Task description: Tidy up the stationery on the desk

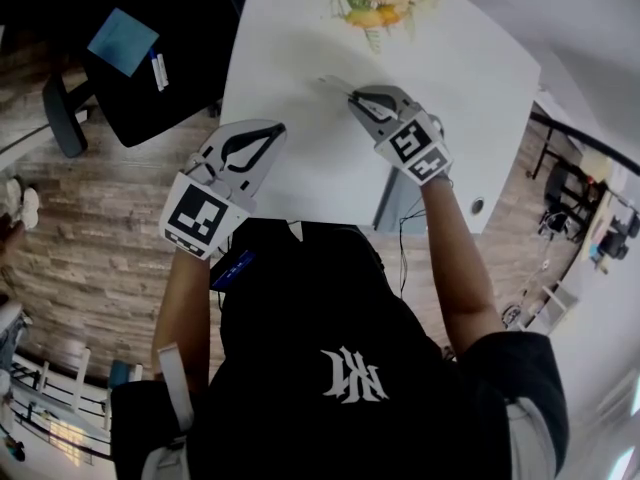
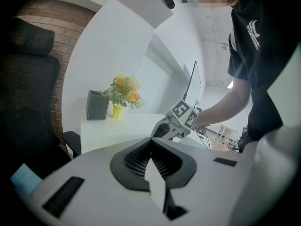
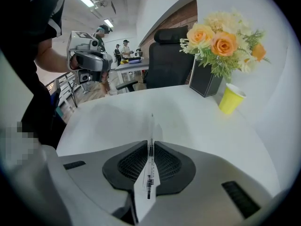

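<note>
A thin clear pen (image 3: 151, 147) with a dark printed label lies lengthwise between the jaws of my right gripper (image 3: 150, 142). The jaws are shut on it, and its tip sticks out ahead over the white desk (image 3: 117, 117). In the head view this gripper (image 1: 353, 97) hangs low over the middle of the desk (image 1: 290, 78). My left gripper (image 1: 277, 128) hovers at the desk's near left edge. In its own view the left gripper (image 2: 151, 141) is shut with nothing in it. The right gripper (image 2: 178, 120) shows beyond it.
A yellow cup (image 3: 232, 99), a dark square box (image 3: 207, 81) and a bunch of orange flowers (image 3: 225, 41) stand at the desk's far end. A black office chair (image 1: 150, 68) with a blue note on it sits left of the desk. People stand far off.
</note>
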`<action>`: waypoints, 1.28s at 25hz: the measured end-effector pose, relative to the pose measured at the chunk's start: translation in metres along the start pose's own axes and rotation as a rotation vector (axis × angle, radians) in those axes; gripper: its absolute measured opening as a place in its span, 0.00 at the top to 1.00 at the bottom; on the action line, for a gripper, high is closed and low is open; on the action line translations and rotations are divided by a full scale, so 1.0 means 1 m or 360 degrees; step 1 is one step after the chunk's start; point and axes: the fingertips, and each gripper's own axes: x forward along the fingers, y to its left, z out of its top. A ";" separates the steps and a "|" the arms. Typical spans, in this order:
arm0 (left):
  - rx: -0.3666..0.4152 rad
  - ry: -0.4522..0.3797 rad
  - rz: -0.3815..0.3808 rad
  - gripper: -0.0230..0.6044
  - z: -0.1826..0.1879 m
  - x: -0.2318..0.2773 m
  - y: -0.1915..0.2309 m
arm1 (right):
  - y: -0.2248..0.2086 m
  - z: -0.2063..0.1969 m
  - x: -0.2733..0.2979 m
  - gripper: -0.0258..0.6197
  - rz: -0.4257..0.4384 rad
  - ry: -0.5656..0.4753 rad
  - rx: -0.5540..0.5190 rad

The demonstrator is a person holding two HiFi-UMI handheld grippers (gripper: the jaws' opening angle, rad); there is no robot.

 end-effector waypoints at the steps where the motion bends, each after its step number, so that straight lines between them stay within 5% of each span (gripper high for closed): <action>1: 0.0006 -0.0003 -0.0003 0.96 0.001 -0.001 -0.001 | 0.000 0.003 -0.003 0.86 -0.0010 -0.0009 -0.0003; 9: 0.0075 -0.0012 -0.0035 0.96 0.023 -0.008 -0.021 | 0.007 0.038 -0.047 0.86 -0.0140 -0.0182 -0.0016; 18: 0.0298 -0.0052 -0.0068 0.96 0.058 0.009 -0.059 | 0.021 0.078 -0.155 0.86 -0.0384 -0.0521 -0.0083; 25: 0.0440 -0.0041 -0.0169 0.96 0.079 0.035 -0.107 | 0.016 0.064 -0.234 0.86 -0.0660 -0.0734 -0.0016; 32: 0.0442 -0.0054 -0.0249 0.96 0.089 0.045 -0.150 | 0.028 0.034 -0.291 0.86 -0.0800 -0.0893 0.0142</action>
